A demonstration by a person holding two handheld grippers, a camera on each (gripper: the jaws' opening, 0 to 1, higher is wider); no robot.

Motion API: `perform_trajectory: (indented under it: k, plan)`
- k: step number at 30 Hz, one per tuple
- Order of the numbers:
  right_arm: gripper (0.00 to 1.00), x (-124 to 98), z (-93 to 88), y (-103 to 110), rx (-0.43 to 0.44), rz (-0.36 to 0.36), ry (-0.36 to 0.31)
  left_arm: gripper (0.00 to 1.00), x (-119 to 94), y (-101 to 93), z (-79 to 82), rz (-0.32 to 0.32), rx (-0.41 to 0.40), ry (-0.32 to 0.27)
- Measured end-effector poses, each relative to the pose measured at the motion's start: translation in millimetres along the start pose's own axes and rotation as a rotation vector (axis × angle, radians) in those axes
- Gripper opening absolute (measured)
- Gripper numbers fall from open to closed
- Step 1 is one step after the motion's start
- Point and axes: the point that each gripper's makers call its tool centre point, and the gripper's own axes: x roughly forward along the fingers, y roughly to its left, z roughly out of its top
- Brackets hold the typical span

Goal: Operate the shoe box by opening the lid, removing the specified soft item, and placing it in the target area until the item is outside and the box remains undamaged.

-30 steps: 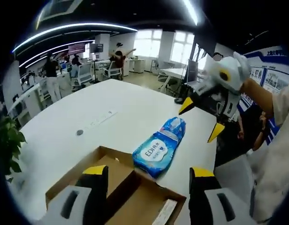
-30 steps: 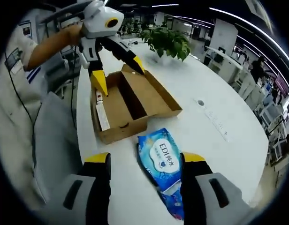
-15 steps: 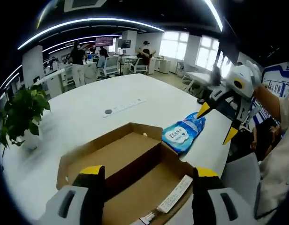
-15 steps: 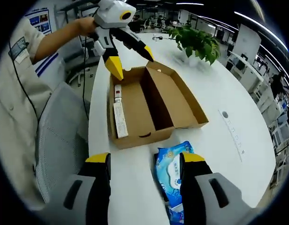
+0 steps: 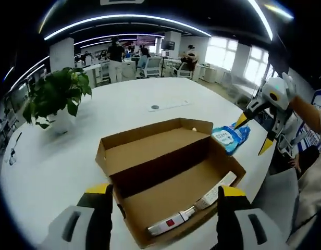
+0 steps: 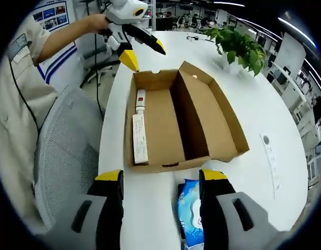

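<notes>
both grippers, left gripper and right gripper, are wide and hold nothing, with the open box ahead of their fingers and the blue pack between the right ones.

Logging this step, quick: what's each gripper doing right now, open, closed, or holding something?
Left gripper: open, holding nothing, above the end of the open shoe box.
Right gripper: open, holding nothing, above the wet wipes pack.
</notes>
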Motion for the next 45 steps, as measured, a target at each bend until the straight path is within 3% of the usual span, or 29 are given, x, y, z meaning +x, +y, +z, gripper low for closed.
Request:
perform_trajectory:
  k: [4,12,19,23,26,29,37,45]
  plan:
    - [0.55,14.0,1.3,-0.2,-0.020,0.014,0.025,0.85,-6.3,11.8,-21.6,0.030,-0.005,0.028]
    - [0.55,39.3,7.4,1.2,-0.033,0.024,0.040,0.74,-10.7,25.9,-52.1,0.062,-0.011,0.053]
    - [0.52,57.1,9.2,2.7,-0.067,0.031,0.057,0.56,-12.6,31.5,-60.4,0.097,-0.084,0.021]
    - [0.51,67.4,7.3,5.5,-0.094,0.042,0.078,0.49,-11.6,40.2,-67.2,0.130,-0.164,0.008]
    - [0.49,76.0,3.5,7.7,-0.120,0.055,0.102,0.40,-12.3,47.4,-76.6,0.163,-0.187,0.018]
    - [0.49,82.3,-0.5,7.4,-0.136,0.061,0.122,0.38,-13.0,49.5,-82.2,0.184,-0.200,0.026]
    - [0.45,93.3,-0.2,10.7,-0.112,0.122,0.122,0.22,-11.3,50.9,-103.8,0.219,-0.307,0.058]
    - [0.35,100.0,-4.0,21.0,-0.104,0.176,0.134,0.10,-0.5,48.1,-101.0,0.214,-0.343,0.039]
